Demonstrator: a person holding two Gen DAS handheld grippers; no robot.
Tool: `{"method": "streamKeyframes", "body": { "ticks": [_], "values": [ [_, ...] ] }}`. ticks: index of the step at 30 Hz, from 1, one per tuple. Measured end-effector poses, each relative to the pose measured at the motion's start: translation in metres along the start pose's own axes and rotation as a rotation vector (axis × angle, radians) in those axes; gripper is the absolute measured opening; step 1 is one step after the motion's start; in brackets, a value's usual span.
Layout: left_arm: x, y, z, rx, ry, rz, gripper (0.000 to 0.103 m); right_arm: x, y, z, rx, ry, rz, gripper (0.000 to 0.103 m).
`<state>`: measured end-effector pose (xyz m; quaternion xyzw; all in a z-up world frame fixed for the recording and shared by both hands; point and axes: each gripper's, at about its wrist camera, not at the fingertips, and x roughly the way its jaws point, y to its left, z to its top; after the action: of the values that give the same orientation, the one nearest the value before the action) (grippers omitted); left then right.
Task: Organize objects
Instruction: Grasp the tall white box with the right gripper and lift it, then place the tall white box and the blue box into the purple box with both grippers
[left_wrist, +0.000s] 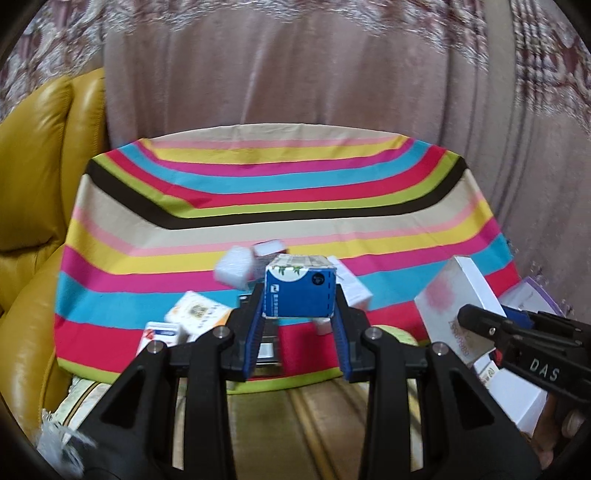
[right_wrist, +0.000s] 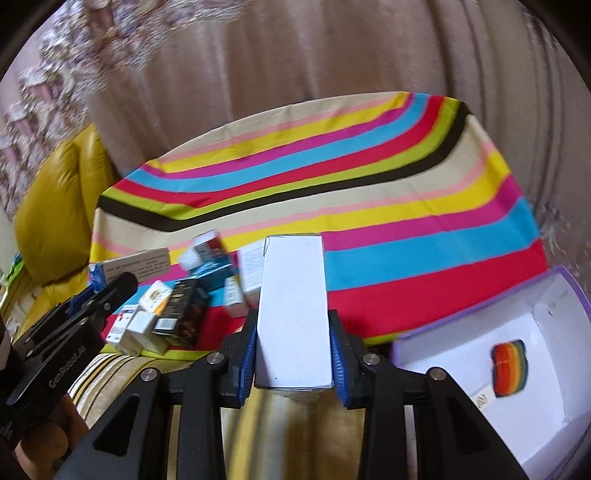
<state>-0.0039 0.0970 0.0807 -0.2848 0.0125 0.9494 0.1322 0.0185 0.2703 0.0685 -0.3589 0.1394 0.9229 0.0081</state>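
Right wrist: "GenRobot.AI" on left gripper (right_wrist: 110, 291).

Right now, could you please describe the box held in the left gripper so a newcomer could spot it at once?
Find the striped cloth over the table, then the pile of small boxes at its near edge. Above that pile, the left gripper clamps a blue box. Unlike its mostly white neighbours, it has a blue front with a white logo and a pale patterned top.

Far striped cloth (left_wrist: 280, 206) lies free; small boxes (right_wrist: 162, 310) crowd its near-left edge.
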Motion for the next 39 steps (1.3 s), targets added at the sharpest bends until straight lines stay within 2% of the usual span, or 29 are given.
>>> {"method": "streamKeyframes", "body": {
  "ticks": [6, 17, 25, 28, 32, 36, 39],
  "values": [
    [0.003, -0.037, 0.002, 0.053, 0.012, -0.078, 0.038, -0.013, -0.042, -0.003, 0.082, -0.006, -0.062, 0.036],
    [0.011, -0.112, 0.007, 0.159, 0.060, -0.266, 0.038, -0.029, -0.123, -0.014, 0.229, 0.007, -0.194, 0.036],
    [0.030, -0.161, 0.001, 0.216, 0.162, -0.419, 0.038, -0.022, -0.166, -0.021, 0.306, 0.064, -0.319, 0.036],
    [0.036, -0.174, -0.002, 0.225, 0.197, -0.458, 0.038, -0.018, -0.179, -0.024, 0.331, 0.076, -0.341, 0.036],
    [0.044, -0.186, -0.005, 0.227, 0.228, -0.479, 0.038, -0.011, -0.194, -0.022, 0.369, 0.088, -0.326, 0.038],
    [0.054, -0.194, -0.008, 0.231, 0.267, -0.502, 0.038, -0.009, -0.199, -0.017, 0.371, 0.075, -0.285, 0.053],
    [0.058, -0.193, -0.011, 0.213, 0.296, -0.512, 0.038, -0.012, -0.202, -0.016, 0.378, 0.061, -0.284, 0.055]
  ]
}}
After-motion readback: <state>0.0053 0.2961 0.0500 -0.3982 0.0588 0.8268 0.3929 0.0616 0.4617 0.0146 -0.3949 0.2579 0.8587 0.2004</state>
